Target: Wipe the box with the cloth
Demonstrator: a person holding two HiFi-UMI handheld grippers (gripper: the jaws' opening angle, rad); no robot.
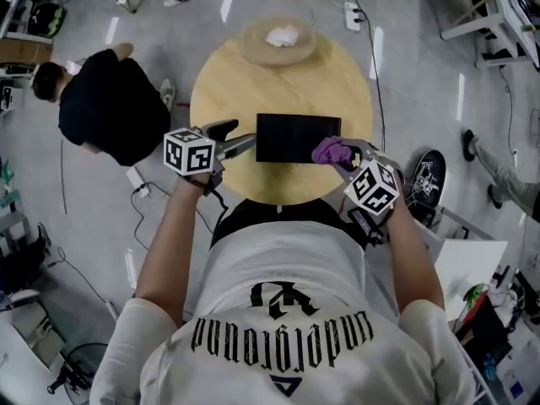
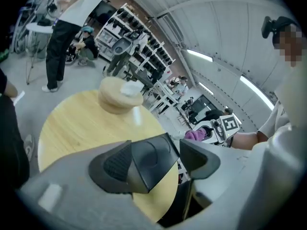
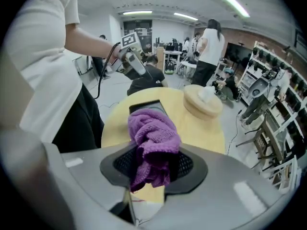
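Observation:
A flat black box (image 1: 297, 137) lies on the round wooden table (image 1: 228, 91), near its front edge. My left gripper (image 1: 249, 142) hovers just off the box's left end, raised above the tabletop, jaws open and empty. In the left gripper view the box (image 2: 153, 159) shows beyond the gap between the pads (image 2: 115, 166). My right gripper (image 1: 342, 154) is at the box's right end, shut on a bunched purple cloth (image 1: 331, 151). In the right gripper view the cloth (image 3: 152, 143) bulges out from between the jaws, with the box (image 3: 146, 108) on the table beyond.
A shallow wooden bowl (image 1: 278, 42) with something white in it stands at the table's far edge. A person in black (image 1: 105, 104) crouches on the floor to the left. Another person's leg (image 1: 506, 175) is at the right. Cables and a power strip (image 1: 353, 13) lie on the floor.

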